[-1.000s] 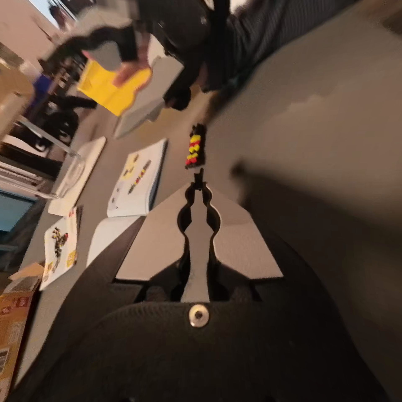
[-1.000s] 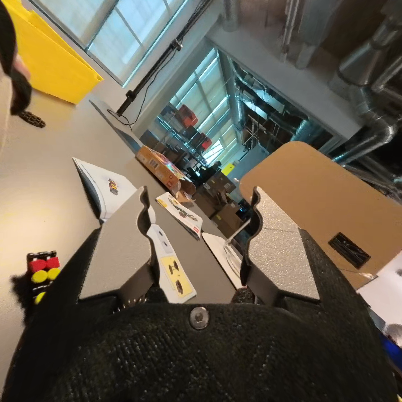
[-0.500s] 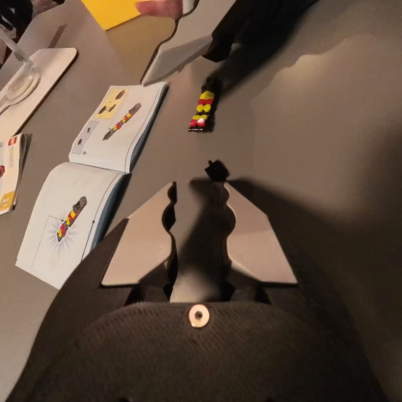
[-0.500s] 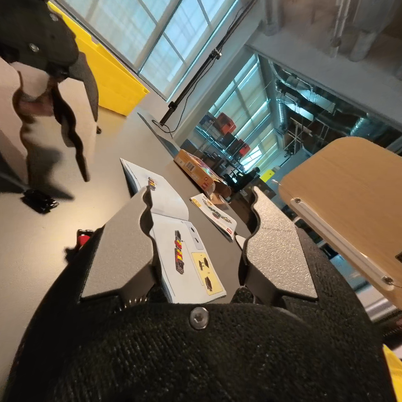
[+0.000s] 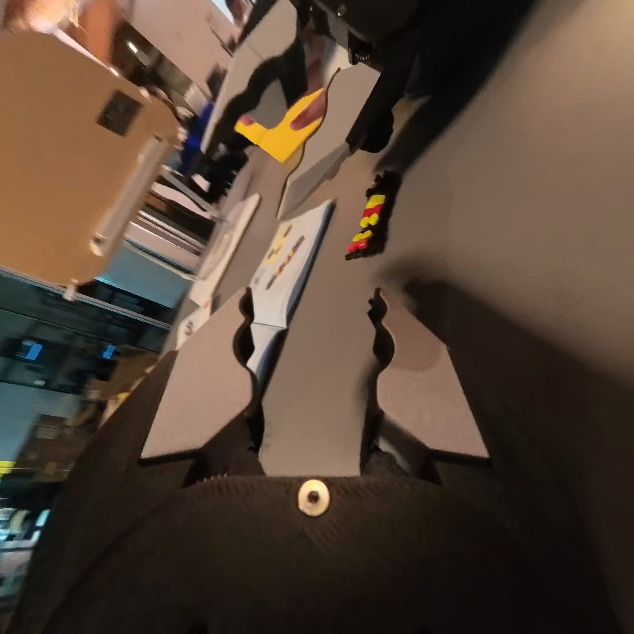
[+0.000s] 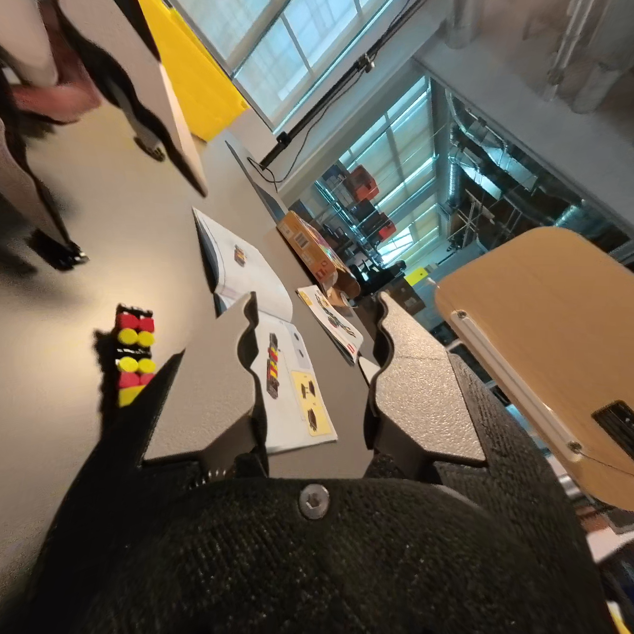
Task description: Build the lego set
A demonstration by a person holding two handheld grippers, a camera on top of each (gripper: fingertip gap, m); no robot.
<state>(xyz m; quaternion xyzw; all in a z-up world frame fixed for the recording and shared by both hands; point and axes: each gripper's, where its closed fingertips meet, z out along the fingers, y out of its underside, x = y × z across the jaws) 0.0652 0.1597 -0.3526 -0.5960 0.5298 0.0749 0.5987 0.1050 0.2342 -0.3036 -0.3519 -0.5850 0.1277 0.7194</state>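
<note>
The left gripper (image 5: 310, 298) is tipped on its side above the grey table (image 5: 514, 171). Its two fingers are spread wide apart and nothing is between them. The right gripper (image 6: 317, 298) is tipped too, low over the table, with its fingers just as wide and nothing in them.

The lego build (image 6: 134, 355) lies flat on the table. It is a long black strip with red and yellow bits on top. It sits just left of the right gripper's left finger, not touching it. From the left wrist view it lies (image 5: 370, 219) ahead and a bit to the right, with bare table between. A small black lego piece (image 6: 65, 259) lies alone on the table farther off.

An open instruction booklet (image 6: 260, 308) lies beside the build. It has pictures of the build on its pages. A second, closed booklet (image 6: 331, 324) lies past it, and an orange box (image 6: 310, 248) sits near the table's far edge. A tan chair back (image 6: 549, 343) stands close on the right. A yellow bin (image 6: 195, 75) is at the far end.
</note>
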